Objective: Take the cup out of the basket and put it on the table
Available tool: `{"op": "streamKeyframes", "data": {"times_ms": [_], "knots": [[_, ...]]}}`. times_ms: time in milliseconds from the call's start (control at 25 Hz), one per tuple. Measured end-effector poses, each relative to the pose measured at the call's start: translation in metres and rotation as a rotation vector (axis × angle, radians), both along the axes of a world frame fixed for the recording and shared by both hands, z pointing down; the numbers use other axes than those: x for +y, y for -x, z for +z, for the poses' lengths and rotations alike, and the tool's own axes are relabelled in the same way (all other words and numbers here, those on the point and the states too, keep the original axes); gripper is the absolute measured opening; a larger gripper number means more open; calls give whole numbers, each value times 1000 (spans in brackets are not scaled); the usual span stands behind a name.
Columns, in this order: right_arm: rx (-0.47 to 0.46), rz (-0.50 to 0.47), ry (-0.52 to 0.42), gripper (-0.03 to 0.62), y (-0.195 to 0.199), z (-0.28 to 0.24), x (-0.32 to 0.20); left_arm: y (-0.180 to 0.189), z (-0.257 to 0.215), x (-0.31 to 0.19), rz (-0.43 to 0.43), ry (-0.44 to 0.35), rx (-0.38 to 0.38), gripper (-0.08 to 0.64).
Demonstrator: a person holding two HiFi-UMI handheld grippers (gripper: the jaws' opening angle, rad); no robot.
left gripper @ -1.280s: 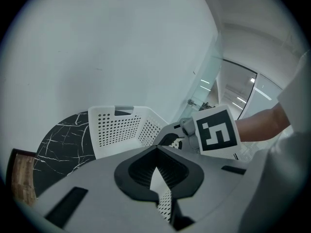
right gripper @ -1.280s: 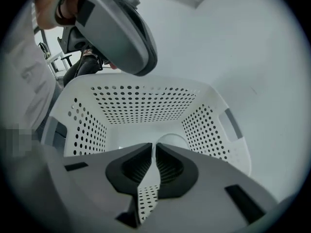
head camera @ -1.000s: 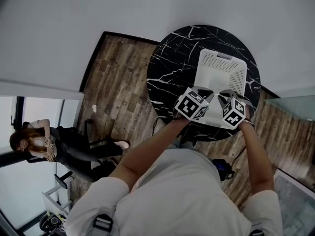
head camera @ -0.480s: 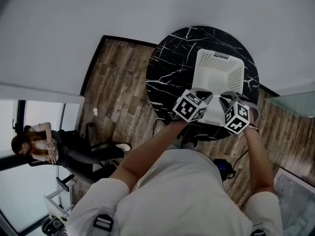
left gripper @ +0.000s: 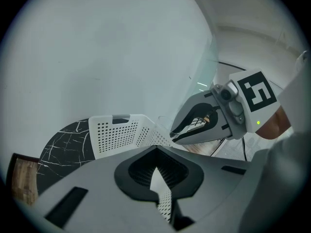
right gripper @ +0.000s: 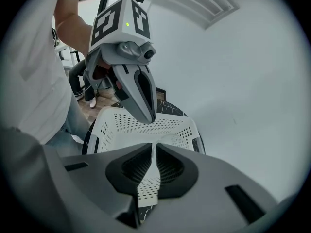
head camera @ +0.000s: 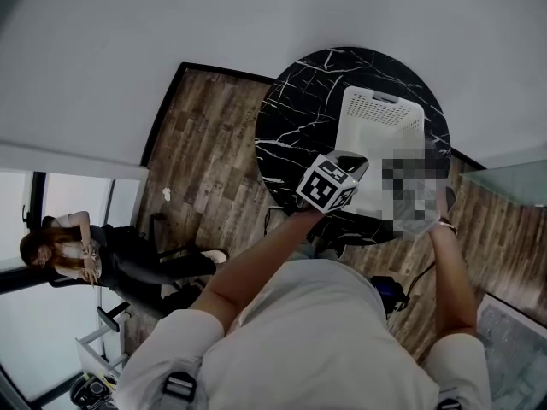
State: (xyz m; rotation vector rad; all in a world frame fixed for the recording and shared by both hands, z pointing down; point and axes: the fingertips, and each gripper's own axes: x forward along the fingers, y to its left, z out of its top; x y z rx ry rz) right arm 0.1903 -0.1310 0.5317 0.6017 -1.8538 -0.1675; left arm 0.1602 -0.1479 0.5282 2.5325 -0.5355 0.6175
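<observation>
The right gripper is drifting slightly right and nearer, and the left gripper is edging left. Both are hovering at the white basket's near rim, jaws closed on nothing. What seems a clear cup is sitting inside the basket on the table.

You stand over a round black table with thin white lines across its top, like marble. Under it, the floor is made of brown wood boards. A plain white wall fills the top of the head view. A black strip runs where the wall meets the floor. Low on your left, a big window lets in bright daylight, and a person sits near it. On your right is a pale panel that looks like glass.
</observation>
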Motion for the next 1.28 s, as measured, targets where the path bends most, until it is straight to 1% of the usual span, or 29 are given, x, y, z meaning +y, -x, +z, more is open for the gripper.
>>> {"op": "streamKeyframes", "data": {"times_ms": [400,880,1040,1280], "knots": [[-13,-80,-44,29,36,-18,-10,28,-6,-8,-71,-12,8,5],[-21,-235,-95,29,105,-44,-18,90,-15,-19,-204,-36,3,5],[-24,-285,-99,29,127,-49,-20,109,-16,-21,-248,-36,5,5],[-16,-350,-80,29,152,-41,-21,136,-11,-22,-311,-25,-2,5]]}}
